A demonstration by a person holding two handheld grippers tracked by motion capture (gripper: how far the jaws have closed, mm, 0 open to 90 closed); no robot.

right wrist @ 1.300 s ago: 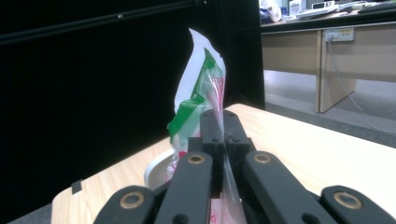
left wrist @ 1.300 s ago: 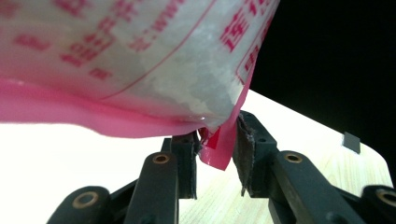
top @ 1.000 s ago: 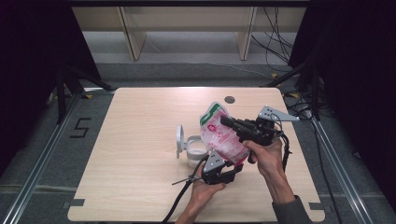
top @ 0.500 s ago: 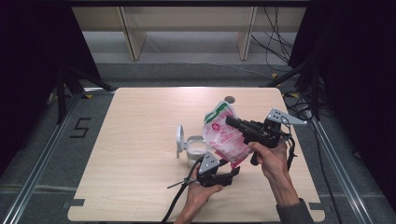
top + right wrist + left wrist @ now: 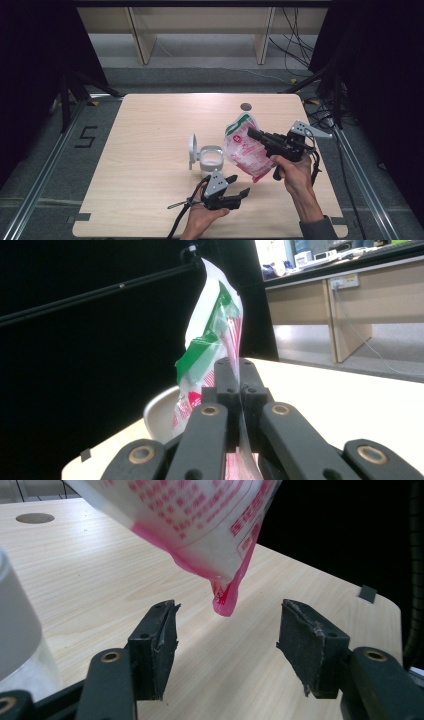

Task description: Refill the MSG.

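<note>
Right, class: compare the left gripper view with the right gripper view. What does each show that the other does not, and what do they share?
Left gripper view alone: the left gripper with its jaws spread wide, the pink bottom corner of the bag hanging just above the gap, a white container at the edge, and a round dark disc set in the table.

Right gripper view alone: the right gripper shut on the bag, the bag's green-printed top, and a desk beyond.

Shared: the pink-and-white bag and the wooden table.
</note>
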